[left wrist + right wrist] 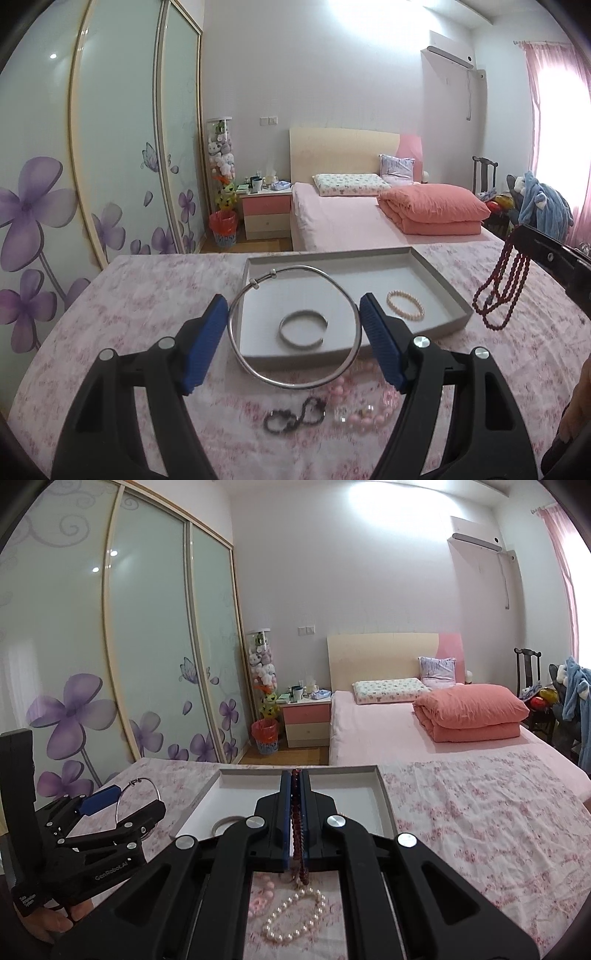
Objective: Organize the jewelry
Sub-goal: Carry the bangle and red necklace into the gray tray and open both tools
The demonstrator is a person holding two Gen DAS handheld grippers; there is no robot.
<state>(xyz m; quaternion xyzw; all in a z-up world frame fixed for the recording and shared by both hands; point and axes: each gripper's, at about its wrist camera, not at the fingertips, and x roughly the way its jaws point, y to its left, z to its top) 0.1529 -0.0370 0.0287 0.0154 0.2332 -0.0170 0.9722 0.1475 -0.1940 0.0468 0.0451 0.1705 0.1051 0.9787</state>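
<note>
Two bracelets lie in the tray (424, 269). The left gripper (291, 341) grasps the big silver ring (236, 347); the right gripper (294, 812) is clenched on red beads (502, 284) at three o'clock. More jewelry waits on the cloth.

It was a home bedroom, shown by the bed (343, 221), nightstand (264, 216), sliding wardrobe (122, 147) and pink curtain (554, 122).

Jewelry and grey tray (448, 282)
Silver hoop (293, 326) mid-frame above tray; red beads (500, 286) dangle right; bangle (303, 328), pearl bracelet (405, 307) inside.
</note>
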